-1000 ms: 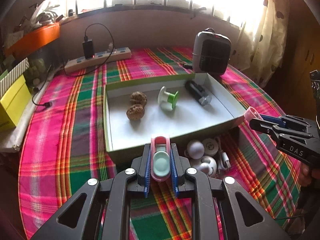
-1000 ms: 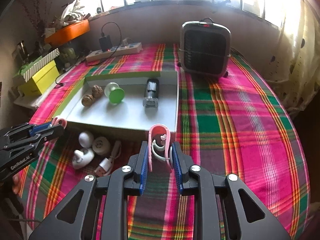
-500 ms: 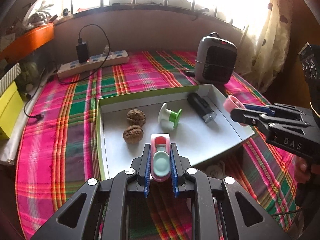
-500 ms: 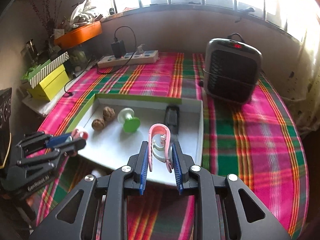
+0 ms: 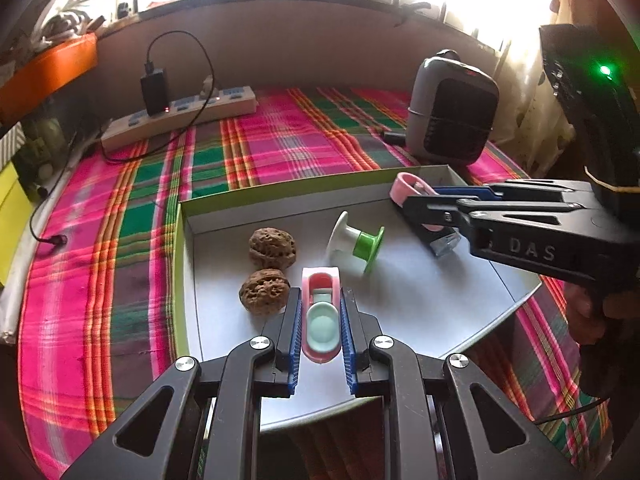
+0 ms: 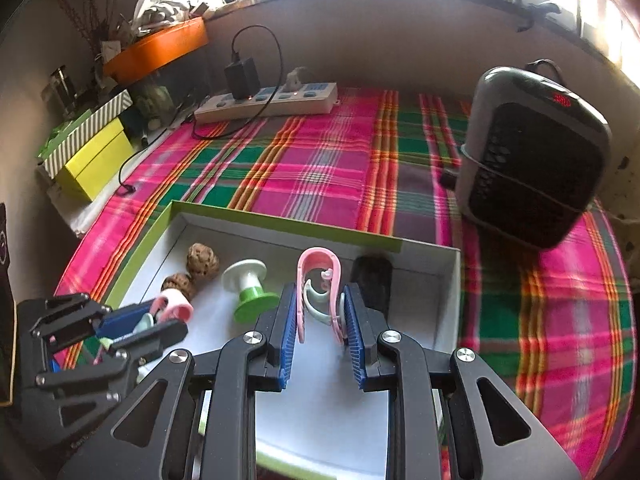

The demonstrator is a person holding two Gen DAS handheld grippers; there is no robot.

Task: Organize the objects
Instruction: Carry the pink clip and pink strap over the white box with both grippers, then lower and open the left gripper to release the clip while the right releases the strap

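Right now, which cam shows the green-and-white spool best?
Left wrist: the green-and-white spool lies unobstructed mid-tray, both flanges visible. Right wrist also shows it, slightly blurred, close beside the right hand-held gripper.

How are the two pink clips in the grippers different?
The left gripper holds its clip flat-side up, showing a mint oval; the right gripper holds its clip edge-on, showing an open pink loop with a mint curve inside. The left clip hangs beside the walnuts; the right clip hangs nearer the black object. Both are pink, both gripped over the box.

Left tool (image 5: 320, 320) with pink clip (image 5: 321, 312) over white tray (image 5: 460, 312).
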